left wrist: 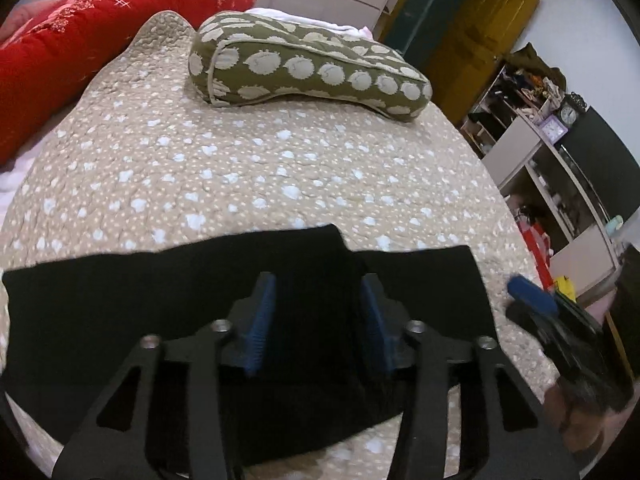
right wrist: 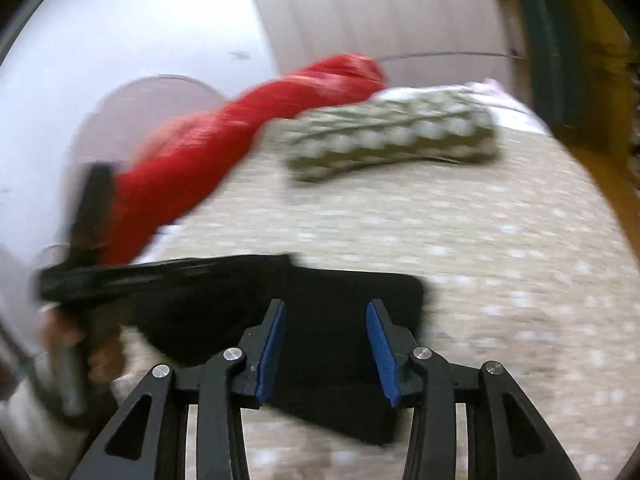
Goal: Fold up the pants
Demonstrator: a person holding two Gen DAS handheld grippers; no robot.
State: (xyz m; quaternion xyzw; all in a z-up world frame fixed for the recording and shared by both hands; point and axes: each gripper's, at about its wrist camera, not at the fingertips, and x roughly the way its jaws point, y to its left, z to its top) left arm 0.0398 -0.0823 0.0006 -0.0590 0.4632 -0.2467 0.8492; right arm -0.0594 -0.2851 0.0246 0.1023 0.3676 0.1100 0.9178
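The black pants [left wrist: 120, 304] lie folded flat on the beige spotted bedspread [left wrist: 240, 168]. My left gripper [left wrist: 318, 284] is open and empty, its blue pads above the pants, apart from the cloth. In the right wrist view, which is blurred, the pants [right wrist: 340, 292] show as a folded black block. My right gripper [right wrist: 326, 308] is open and empty above them. The right gripper also shows in the left wrist view [left wrist: 532, 292] at the pants' right edge. The left gripper shows in the right wrist view [right wrist: 120, 276] at the left, held by a hand.
A green pillow with pale spots [left wrist: 304, 68] lies at the far side of the bed. A red quilt [left wrist: 80, 40] runs along the far left. Shelves with clutter [left wrist: 540, 120] and a yellow cabinet [left wrist: 480, 20] stand to the right of the bed.
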